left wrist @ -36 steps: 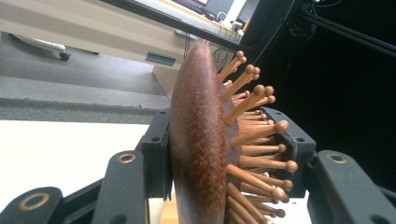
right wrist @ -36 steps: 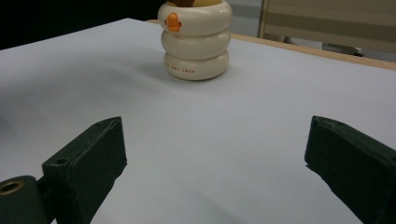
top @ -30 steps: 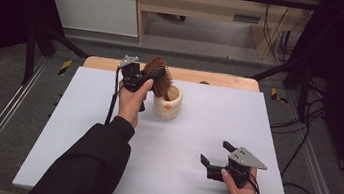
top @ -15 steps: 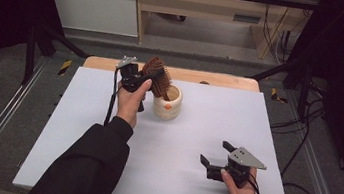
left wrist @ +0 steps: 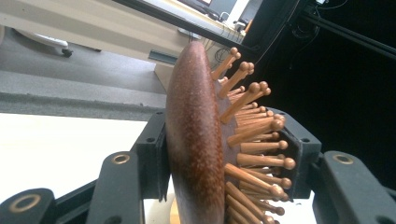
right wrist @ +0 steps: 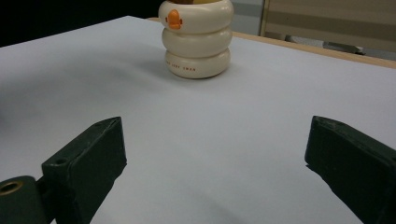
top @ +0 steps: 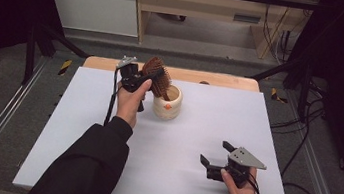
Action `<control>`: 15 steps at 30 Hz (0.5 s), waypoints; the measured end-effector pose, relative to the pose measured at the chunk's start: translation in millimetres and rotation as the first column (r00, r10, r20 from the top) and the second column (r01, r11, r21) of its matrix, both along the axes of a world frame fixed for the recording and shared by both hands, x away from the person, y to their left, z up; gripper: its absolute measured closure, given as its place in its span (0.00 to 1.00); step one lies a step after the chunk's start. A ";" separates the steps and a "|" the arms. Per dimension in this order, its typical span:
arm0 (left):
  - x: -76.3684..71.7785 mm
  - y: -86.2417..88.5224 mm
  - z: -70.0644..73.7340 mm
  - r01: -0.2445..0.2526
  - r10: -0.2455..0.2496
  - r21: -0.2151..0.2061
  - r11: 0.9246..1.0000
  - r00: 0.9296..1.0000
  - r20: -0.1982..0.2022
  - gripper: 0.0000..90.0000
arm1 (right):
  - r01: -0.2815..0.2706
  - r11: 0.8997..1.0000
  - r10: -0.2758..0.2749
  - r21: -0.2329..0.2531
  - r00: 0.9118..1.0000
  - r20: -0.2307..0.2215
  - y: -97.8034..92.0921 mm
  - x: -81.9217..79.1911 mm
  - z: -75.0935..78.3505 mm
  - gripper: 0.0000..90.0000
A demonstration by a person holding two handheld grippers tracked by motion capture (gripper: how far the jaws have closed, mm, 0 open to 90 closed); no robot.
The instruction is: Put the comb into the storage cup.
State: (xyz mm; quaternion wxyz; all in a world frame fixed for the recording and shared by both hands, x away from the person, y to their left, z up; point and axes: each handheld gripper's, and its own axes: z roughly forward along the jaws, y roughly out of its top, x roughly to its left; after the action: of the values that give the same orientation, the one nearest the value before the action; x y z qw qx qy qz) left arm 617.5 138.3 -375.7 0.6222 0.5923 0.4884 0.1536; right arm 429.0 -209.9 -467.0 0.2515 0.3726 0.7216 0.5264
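High view: the left tool [top: 138, 78], held in the person's left hand [top: 130, 102] at the far side of the white surface [top: 80, 130], pinches a wooden hairbrush [top: 156, 76] by its head. The brush is lifted and tilted, its long axis slanting down toward the cream ringed holder [top: 167, 102] that stands just beside and below the tool, on its right. The lower end of the brush reaches the holder's open mouth; whether it touches the rim cannot be told. The right tool [top: 214, 159] rests low near the person's edge of the surface, well apart from the holder, with its jaws spread and nothing between them. The left tool is by far the nearer to the holder.

Left gripper view: the two black jaws press the hairbrush [left wrist: 196, 140] from either side, one against its smooth dark back, the other against its round-tipped wooden pins. This shows the grip, which the high view leaves small and unclear. A sliver of the holder shows below the brush.

Right gripper view: the wide-spread jaws frame bare surface [right wrist: 261, 140], with the holder [right wrist: 196, 37] standing upright straight ahead, well beyond them. It shows three stacked rings and an orange mark.
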 end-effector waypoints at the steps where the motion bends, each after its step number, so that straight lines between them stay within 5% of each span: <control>1: 0.3 0.4 -0.2 -0.001 0.001 0.000 1.000 1.000 -0.002 0.50 | -0.001 1.000 0.001 -0.001 1.000 0.001 0.0 0.1 -0.1 0.06; 15: 3.9 4.4 -3.6 -0.028 0.028 0.017 0.999 0.999 -0.017 0.44 | -0.004 1.000 0.004 -0.003 1.000 -0.003 0.6 0.4 -0.9 0.06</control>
State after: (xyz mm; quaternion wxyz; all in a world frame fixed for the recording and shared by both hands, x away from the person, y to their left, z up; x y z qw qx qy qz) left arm 621.4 142.7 -379.3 0.6109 0.5918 0.5005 0.1614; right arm 429.4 -209.3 -467.9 0.2500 0.3715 0.7234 0.5255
